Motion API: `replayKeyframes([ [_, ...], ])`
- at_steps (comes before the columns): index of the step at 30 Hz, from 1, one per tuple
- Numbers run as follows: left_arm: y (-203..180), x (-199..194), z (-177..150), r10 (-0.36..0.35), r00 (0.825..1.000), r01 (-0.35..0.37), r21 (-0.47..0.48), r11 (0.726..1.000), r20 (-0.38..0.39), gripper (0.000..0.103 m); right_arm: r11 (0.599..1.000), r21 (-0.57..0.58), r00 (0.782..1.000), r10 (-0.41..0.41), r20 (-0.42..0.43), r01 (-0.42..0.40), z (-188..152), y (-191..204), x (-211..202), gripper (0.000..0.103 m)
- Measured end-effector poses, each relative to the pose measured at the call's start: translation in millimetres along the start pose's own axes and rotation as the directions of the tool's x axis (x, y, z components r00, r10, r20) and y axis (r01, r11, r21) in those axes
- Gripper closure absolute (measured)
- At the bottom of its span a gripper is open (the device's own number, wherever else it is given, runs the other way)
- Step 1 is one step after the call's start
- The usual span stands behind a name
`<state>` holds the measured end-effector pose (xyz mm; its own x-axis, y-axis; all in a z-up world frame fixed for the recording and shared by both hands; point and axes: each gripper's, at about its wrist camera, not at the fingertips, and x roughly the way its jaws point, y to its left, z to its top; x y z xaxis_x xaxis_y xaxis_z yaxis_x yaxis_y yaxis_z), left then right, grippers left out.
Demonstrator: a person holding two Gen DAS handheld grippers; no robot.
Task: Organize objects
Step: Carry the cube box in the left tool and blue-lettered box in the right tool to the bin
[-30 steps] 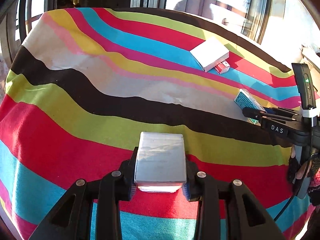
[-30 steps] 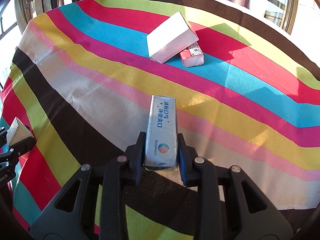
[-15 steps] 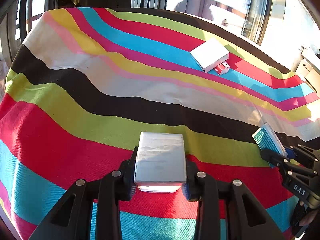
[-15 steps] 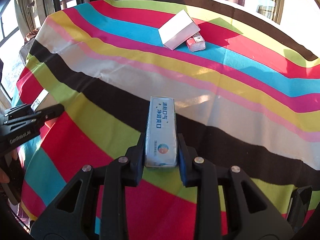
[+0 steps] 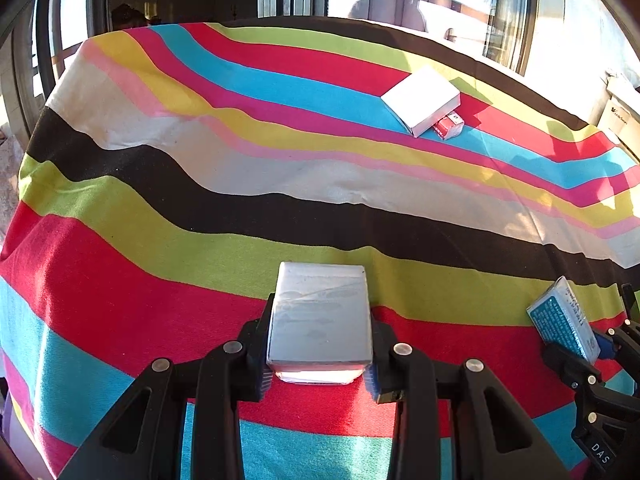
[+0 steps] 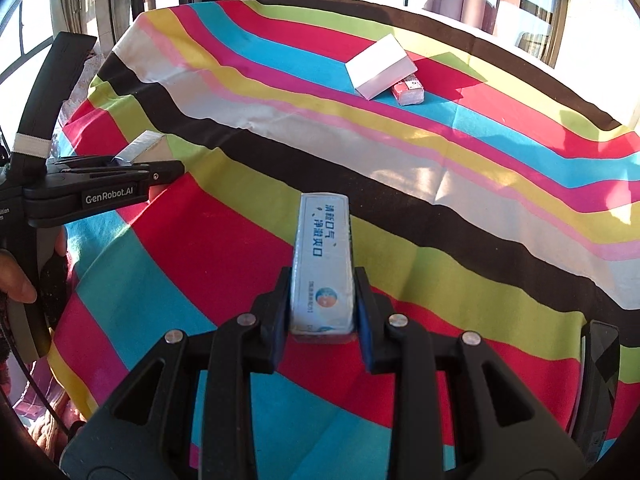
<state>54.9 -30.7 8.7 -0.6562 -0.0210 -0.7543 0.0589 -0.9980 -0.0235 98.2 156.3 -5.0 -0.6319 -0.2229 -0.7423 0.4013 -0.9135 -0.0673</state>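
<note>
- Pulled back from mid-table since a second ago, the right gripper [image 6: 322, 308] now hangs over the near red and green stripes, level with the left gripper [image 5: 319, 354], which has kept its place.
- Black plastic fingers of the right gripper pinch a slim, glossy blue-and-white carton [image 6: 323, 264] by its long sides; printed characters run along its top face, and it is held clear of the cloth.
- Left gripper's jaws are pressed onto a flat, rectangular silver box [image 5: 319, 316] with a scuffed, foil-like top, held above the red stripe.
- Woven striped tablecloth [image 5: 168, 200] covers the table in wavy bands of red, turquoise, lime, black, off-white, pink and yellow, with soft folds catching low sunlight.
- Far across the cloth, a plain white cardboard box [image 5: 421, 100] lies flat on the blue and red bands, well apart from both grippers.
- Small red-and-white packet [image 5: 449, 126] sits touching that box's near right corner.
- Person's hand [image 6: 18, 276] grips the left tool's handle at the edge of the right-wrist view.
</note>
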Motion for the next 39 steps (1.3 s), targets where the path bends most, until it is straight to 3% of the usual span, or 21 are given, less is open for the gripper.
replayKeyframes([
  [5,4.5,-6.6,-4.9,0.018,1.000,-0.018,-0.027,0.999,-0.007,0.067,1.000,-0.023,1.000,-0.014,-0.002,0.013,-1.2,3.6,0.6,0.070],
  [7,9.4,-19.2,-15.8,-0.013,1.000,0.013,-0.064,0.998,-0.003,0.067,1.000,0.003,1.000,0.000,0.003,0.000,-4.0,0.4,-6.0,0.070],
  [14,21.1,-68.1,-57.7,0.001,0.999,0.000,-0.029,1.000,0.038,0.067,0.999,-0.001,0.998,0.052,0.030,-0.052,-7.6,9.1,-32.5,0.070],
  [22,48.0,-98.1,-87.5,-0.020,0.999,0.024,-0.068,0.997,0.048,0.067,0.987,-0.116,0.993,0.115,0.040,-0.110,-3.4,56.7,-48.7,0.070],
  [31,70.4,-130.9,-121.0,0.008,0.998,-0.002,-0.093,0.996,0.067,0.067,0.957,-0.243,0.986,0.167,0.018,-0.157,-6.0,105.5,-57.8,0.070],
  [39,108.2,-151.8,-157.4,0.040,0.998,-0.029,-0.208,0.978,0.049,0.067,0.896,-0.383,0.971,0.240,-0.003,-0.223,-5.3,160.3,-70.9,0.070],
])
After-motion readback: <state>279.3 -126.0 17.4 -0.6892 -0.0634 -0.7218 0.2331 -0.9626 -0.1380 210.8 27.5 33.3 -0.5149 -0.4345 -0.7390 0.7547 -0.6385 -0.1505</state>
